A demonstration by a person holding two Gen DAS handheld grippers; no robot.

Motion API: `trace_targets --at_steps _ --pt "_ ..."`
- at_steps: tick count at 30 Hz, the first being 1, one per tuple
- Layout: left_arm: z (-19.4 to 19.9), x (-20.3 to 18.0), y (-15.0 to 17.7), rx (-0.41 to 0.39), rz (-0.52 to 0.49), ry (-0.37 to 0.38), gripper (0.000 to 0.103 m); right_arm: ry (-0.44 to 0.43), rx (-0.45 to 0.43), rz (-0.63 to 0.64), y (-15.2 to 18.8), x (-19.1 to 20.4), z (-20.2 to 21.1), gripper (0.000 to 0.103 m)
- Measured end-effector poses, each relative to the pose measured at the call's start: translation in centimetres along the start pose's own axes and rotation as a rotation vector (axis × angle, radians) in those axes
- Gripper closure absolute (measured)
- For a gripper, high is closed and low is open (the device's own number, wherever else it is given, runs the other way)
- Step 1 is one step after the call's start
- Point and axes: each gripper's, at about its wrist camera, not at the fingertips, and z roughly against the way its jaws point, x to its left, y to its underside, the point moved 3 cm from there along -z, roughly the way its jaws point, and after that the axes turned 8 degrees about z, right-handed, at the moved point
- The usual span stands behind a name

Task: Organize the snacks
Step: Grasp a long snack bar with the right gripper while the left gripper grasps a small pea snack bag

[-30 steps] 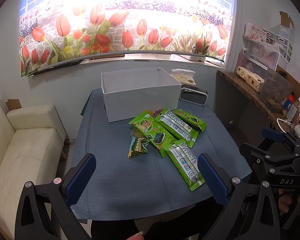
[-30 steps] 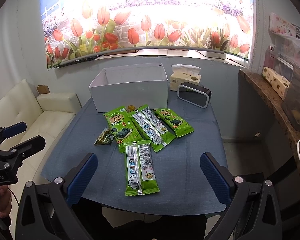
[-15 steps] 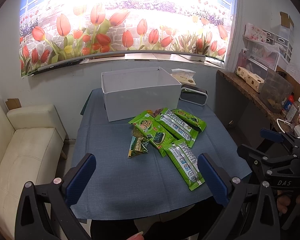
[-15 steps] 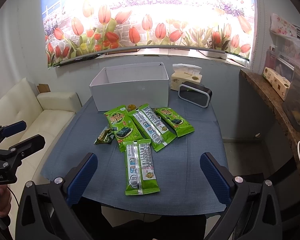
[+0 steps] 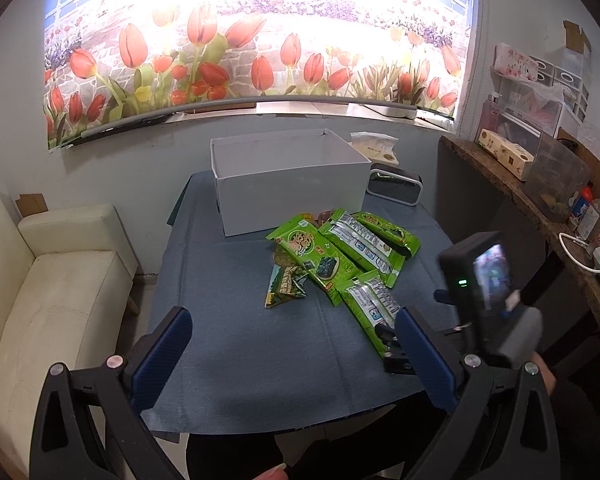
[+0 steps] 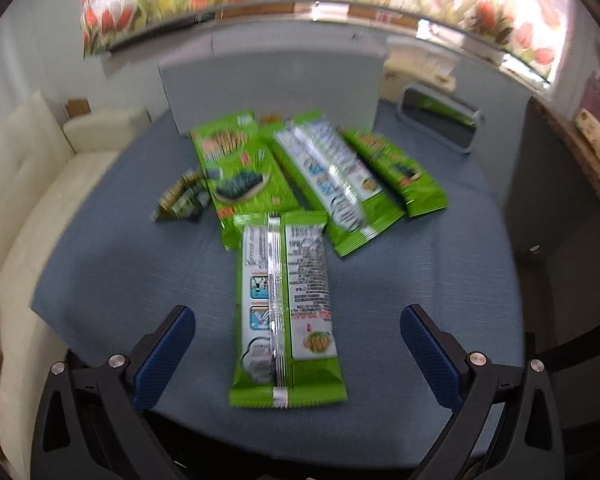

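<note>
— What's lying there?
— Glossy green foil snack packets (image 6: 288, 304), flat and crinkle-edged, fanned over a woven blue cloth on the table (image 5: 236, 344); a matte white box (image 5: 288, 184) stands at twelve o'clock behind them.
— And the tools?
— The right hand-held gripper (image 6: 296, 352) has dropped low since a moment ago, jaws spread wide either side of the nearest packet, gripping nothing. The left hand-held gripper (image 5: 292, 348) hangs back, equally wide and empty, the right one now at its three o'clock.
</note>
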Motion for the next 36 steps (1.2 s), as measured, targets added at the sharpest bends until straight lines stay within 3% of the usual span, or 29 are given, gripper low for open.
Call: trace_targets --at_steps 6,8,12,14,19,24,32,36 --pt "-0.3 1.0 0.4 0.012 0.008 -0.025 0.000 -0.010 0.059 0.027 0.1 0.6 -3.5 0.003" --pt "-0.4 1.3 0.4 0.013 0.013 -0.035 0.000 -0.009 0.072 0.034 0.2 0.8 -4.0 0.013" --pt "-0.8 1.6 0.5 0.025 0.024 -0.038 0.000 -0.034 0.065 0.018 0.1 0.7 -4.4 0.022" --pt "-1.0 1.6 0.6 0.028 0.022 -0.038 0.000 -0.042 0.058 0.033 -0.1 0.7 -4.2 0.032" --pt "-1.8 1.4 0.7 0.036 0.013 -0.019 0.000 -0.073 0.052 0.045 0.3 0.8 -3.5 0.036" --pt "-3.7 1.3 0.4 0.047 0.004 0.009 0.000 -0.051 -0.009 0.069 0.4 1.0 -0.2 0.036" --pt "-12.8 1.6 0.5 0.138 -0.039 -0.007 0.000 -0.077 -0.099 -0.017 2.3 -0.6 6.6 0.036" --pt "-17.7 1.2 1.1 0.176 -0.074 -0.015 0.000 -0.038 -0.128 -0.022 2.7 -1.3 8.9 0.036"
